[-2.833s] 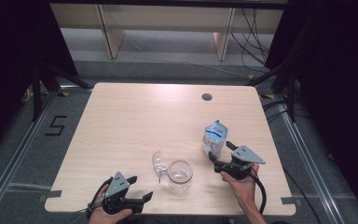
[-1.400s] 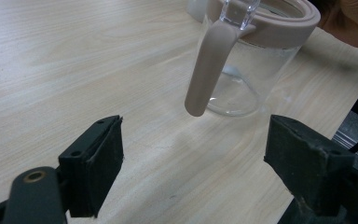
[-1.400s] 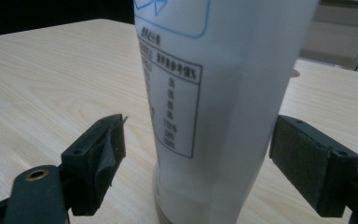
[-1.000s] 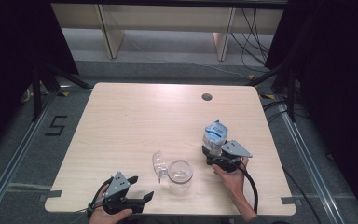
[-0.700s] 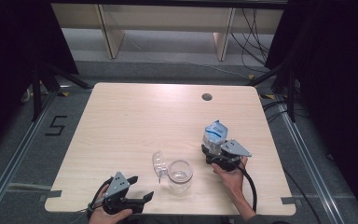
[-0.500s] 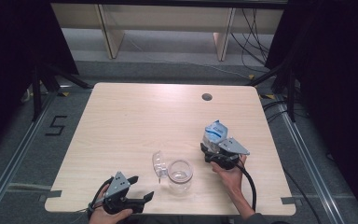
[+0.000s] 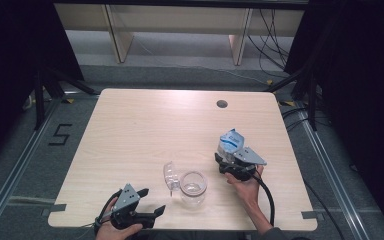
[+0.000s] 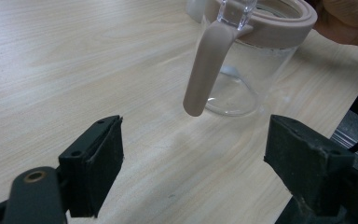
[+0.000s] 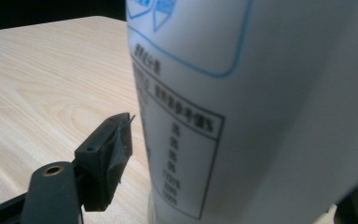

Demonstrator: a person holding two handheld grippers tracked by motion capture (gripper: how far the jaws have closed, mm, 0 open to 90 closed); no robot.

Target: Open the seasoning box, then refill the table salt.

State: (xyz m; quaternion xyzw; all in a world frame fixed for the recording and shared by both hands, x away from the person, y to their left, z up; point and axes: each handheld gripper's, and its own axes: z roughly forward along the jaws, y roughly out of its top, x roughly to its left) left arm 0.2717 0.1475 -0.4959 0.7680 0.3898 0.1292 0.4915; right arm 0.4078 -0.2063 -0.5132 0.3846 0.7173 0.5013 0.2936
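Observation:
A blue-and-white pouch (image 7: 230,140) stands upright on the right half of the table. My right gripper (image 7: 224,159) reaches it from the near side with a jaw on either side. In the right gripper view the printed pouch (image 9: 261,93) spans the gap, and the left pad (image 9: 107,158) lies right at its side without visibly denting it. A clear glass jar (image 7: 193,188) stands near the front middle, its hinged lid (image 7: 170,175) flipped open to the left. My left gripper (image 7: 151,200) rests open at the front edge, pointing at the jar (image 8: 247,70) with nothing between its jaws.
The wooden table (image 7: 145,130) has a round cable hole (image 7: 222,104) near its far edge. A beige strap (image 8: 205,70) hangs from the jar's rim. A cable (image 7: 267,197) trails from the right gripper over the front edge.
My right gripper moved left and forward from beside the pouch until its jaws stood around the base. In the last second nothing visibly shifted. The left gripper has stayed put.

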